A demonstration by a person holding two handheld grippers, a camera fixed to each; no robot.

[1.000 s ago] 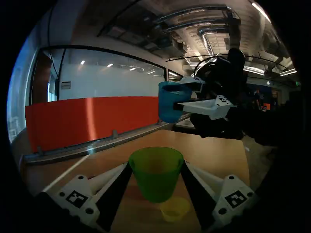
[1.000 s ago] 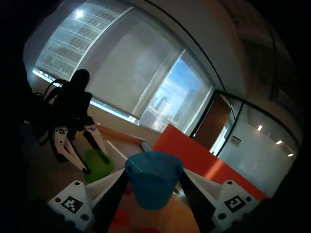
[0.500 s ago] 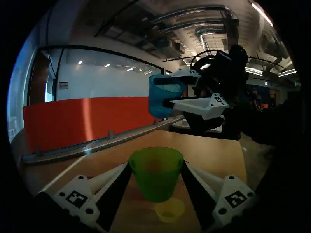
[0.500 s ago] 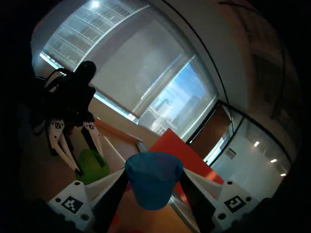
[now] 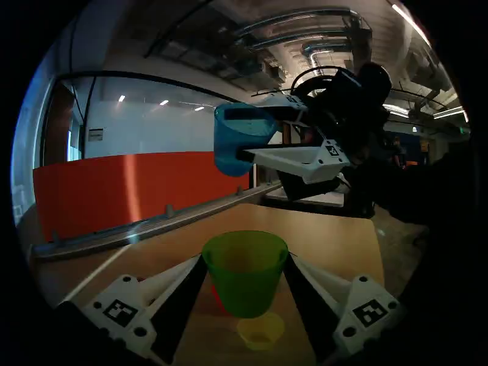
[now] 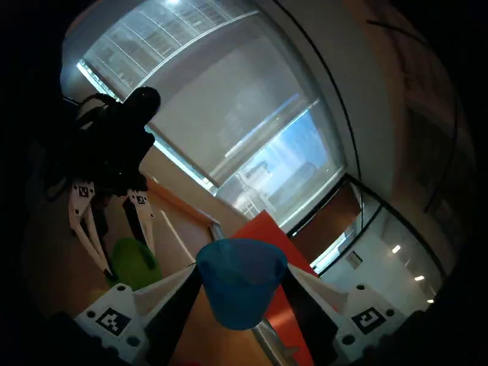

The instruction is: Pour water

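In the left gripper view my left gripper (image 5: 245, 274) is shut on a green cup (image 5: 244, 277), held upright above the wooden table (image 5: 329, 235). Farther off and higher, the right gripper (image 5: 256, 143) holds a blue cup (image 5: 238, 143) tilted to the left. In the right gripper view my right gripper (image 6: 241, 283) is shut on that blue cup (image 6: 240, 280). The left gripper (image 6: 119, 244) with the green cup (image 6: 134, 263) shows lower left there. I cannot tell whether either cup holds water.
A small yellow cup (image 5: 260, 331) stands on the table just below the green cup, with something red (image 5: 216, 300) beside it. An orange wall panel (image 5: 122, 189) and a metal rail (image 5: 152, 222) run along the table's far side. A bright window (image 6: 262, 165) lies behind.
The right gripper with the blue cup has risen, moved left in the left gripper view and tilted further. The green cup has stayed in my left gripper's grip.
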